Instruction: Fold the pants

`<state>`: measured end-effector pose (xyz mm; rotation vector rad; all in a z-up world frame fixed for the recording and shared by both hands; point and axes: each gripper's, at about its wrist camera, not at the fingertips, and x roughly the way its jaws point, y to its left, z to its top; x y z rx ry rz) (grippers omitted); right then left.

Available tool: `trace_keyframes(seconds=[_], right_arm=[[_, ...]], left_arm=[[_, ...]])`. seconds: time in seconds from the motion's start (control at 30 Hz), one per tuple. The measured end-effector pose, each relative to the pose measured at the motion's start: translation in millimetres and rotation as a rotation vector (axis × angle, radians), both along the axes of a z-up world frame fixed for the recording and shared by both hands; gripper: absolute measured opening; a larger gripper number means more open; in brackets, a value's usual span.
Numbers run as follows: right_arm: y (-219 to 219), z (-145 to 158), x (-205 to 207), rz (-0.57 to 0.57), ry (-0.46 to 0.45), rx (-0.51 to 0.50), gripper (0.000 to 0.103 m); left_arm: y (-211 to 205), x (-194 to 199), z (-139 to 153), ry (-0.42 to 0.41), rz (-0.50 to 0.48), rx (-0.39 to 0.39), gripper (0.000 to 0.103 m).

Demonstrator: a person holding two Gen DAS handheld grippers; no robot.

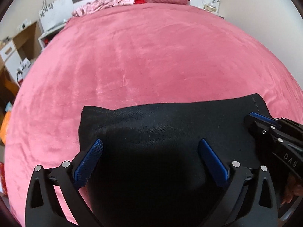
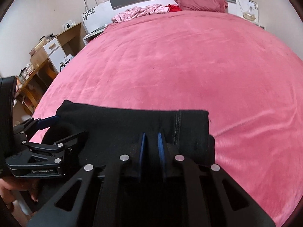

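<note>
Black pants (image 1: 151, 117) lie folded into a wide block on the pink bedspread (image 1: 151, 56), near its front edge. My left gripper (image 1: 151, 141) hovers over the pants' left half, wide open, blue pads well apart with nothing pinched. My right gripper (image 2: 151, 134) sits at the pants' (image 2: 113, 121) right end beside a stitched seam (image 2: 178, 126). Its blue pads stand close together with dark cloth in the narrow gap. In the left wrist view the right gripper (image 1: 251, 116) rests on the pants' right edge. The right wrist view shows the left gripper (image 2: 71, 124) open at the pants' left end.
A dark pink pillow (image 2: 200, 1) and crumpled pink and red clothes (image 2: 144, 10) lie at the headboard. Wooden shelves and a white drawer unit (image 2: 53, 51) stand left of the bed. A person's hand (image 2: 11, 187) holds the left gripper's handle. Bare bedspread stretches beyond the pants.
</note>
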<state>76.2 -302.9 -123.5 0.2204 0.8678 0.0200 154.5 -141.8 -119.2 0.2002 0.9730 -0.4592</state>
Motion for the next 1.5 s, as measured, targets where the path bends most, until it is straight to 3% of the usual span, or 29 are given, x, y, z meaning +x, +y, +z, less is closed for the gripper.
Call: trace_keyframes(seconds=[0.2,0.37,0.43,0.5,0.7,0.8,0.93,1.1,1.3,1.5], right_arm=[[4.4,2.1,-12.5,0.000,-0.050,-0.034,0.012],[0.4,10.4,-21.8,-0.005,-0.064,0.009,0.015],[0.4,18.2,-31.6,-0.023,-0.063,0.026,0.022],[3.5,25.7,-42.5,-0.037,-0.075,0.032,0.037],[16.9,31.8,-69.4,-0.043,-0.050,-0.034,0.046],[18.4,31.0,-77.9,-0.066,-0.031,-0.059,0.055],[26.0,27.6,-83.0,-0.056,-0.013,-0.102,0.060],[32.7,15.3,-83.9,-0.054,0.032,-0.148,0.077],[18.6,3.4,-89.3,-0.087,0.080,-0.085,0.086],[5.0,-0.4,-95.9,-0.104,0.105,-0.007,0.088]], left_arm=[[1.2,-7.8,-2.0,-0.034,0.002,-0.016,0.100],[4.3,-18.4,4.2,-0.067,-0.002,-0.013,0.100],[6.4,-23.4,7.3,-0.076,-0.003,-0.013,0.100],[10.2,-25.1,10.4,-0.085,0.004,-0.011,0.100],[18.4,-42.1,15.9,-0.102,0.010,0.005,0.100],[26.3,-46.3,16.1,-0.086,0.029,-0.008,0.100],[40.1,-50.0,9.9,-0.024,0.068,-0.061,0.100],[48.9,-55.9,5.6,0.007,0.088,-0.088,0.100],[55.1,-65.9,2.3,0.023,0.091,-0.101,0.100],[64.2,-78.4,-2.3,0.050,0.088,-0.126,0.100]])
